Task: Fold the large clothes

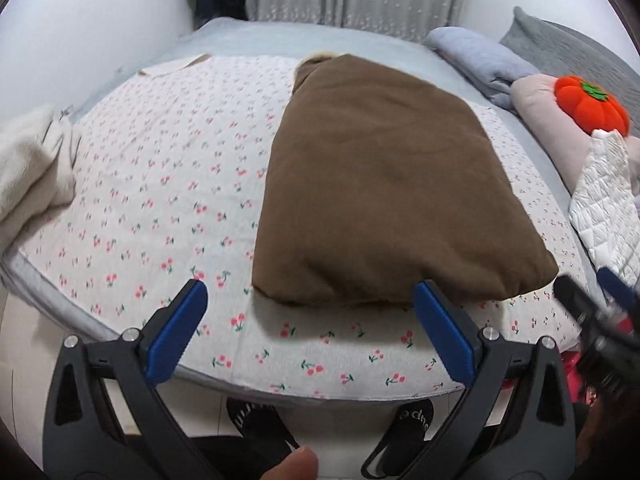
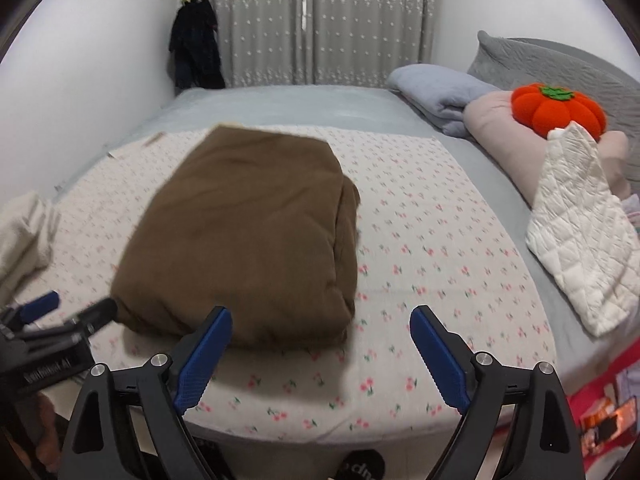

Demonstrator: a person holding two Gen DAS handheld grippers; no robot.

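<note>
A brown garment (image 1: 384,184) lies folded into a thick rectangle on the cherry-print cover (image 1: 152,184) of the bed. In the right wrist view the same brown garment (image 2: 248,236) sits left of centre, its folded layers showing on the right side. My left gripper (image 1: 310,292) is open just short of the garment's near edge, nothing between its blue pads. My right gripper (image 2: 322,320) is open too, at the garment's near right corner, holding nothing. Each gripper shows blurred at the edge of the other's view: right gripper (image 1: 596,300), left gripper (image 2: 60,316).
A white quilted garment (image 2: 576,240) lies at the bed's right side, beside an orange pumpkin cushion (image 2: 560,110) and pillows (image 2: 440,96). A cream cloth (image 1: 28,168) hangs at the left edge. Slippered feet (image 1: 412,420) stand below the bed's front edge. Curtains (image 2: 320,20) hang behind.
</note>
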